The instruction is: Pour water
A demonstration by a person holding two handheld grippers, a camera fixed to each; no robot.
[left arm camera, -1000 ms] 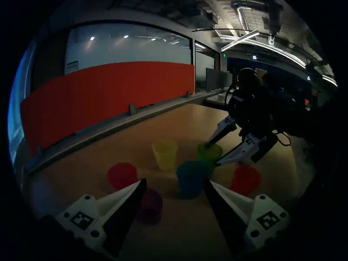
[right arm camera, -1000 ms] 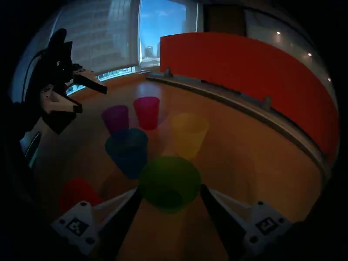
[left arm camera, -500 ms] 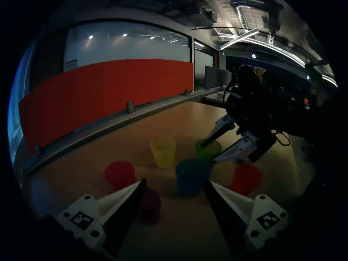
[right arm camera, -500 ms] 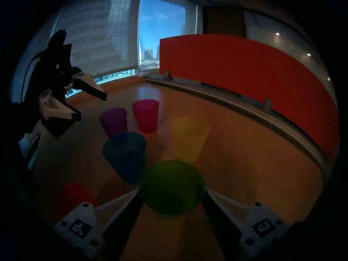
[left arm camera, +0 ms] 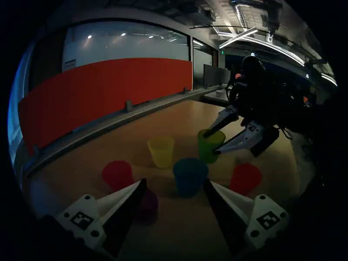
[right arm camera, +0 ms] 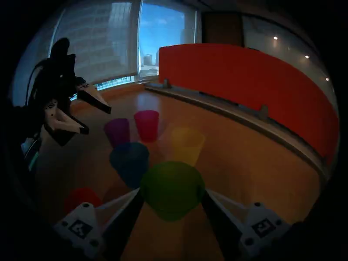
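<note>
The right gripper (right arm camera: 172, 191) is clamped on the green cup (right arm camera: 172, 189): in the right gripper view both fingers press against the cup's sides, low in the centre of the frame. In the left gripper view the same cup sits right of centre, between two pale fingers that reach in from the upper right. Whether its base rests on the table (right arm camera: 243, 174) or is clear of it cannot be determined, and the contents of the cups cannot be made out. The left gripper (left arm camera: 173, 182) has its fingers apart with nothing held; the blue cup (left arm camera: 190, 176) stands just beyond the gap, toward the right finger. In the left gripper view, the yellow cup (left arm camera: 161, 151) stands above and left of the blue cup, the pink-red cup (left arm camera: 116, 174) stands at the left, the purple cup (left arm camera: 148, 204) is partly hidden behind the left finger, and the red cup (left arm camera: 245, 177) stands at the right, below the green cup. All these cups are upright. A red partition (left arm camera: 100, 91) runs along the far edge of the table. In the right gripper view, a window (right arm camera: 163, 30) occupies the upper centre of the frame.
</note>
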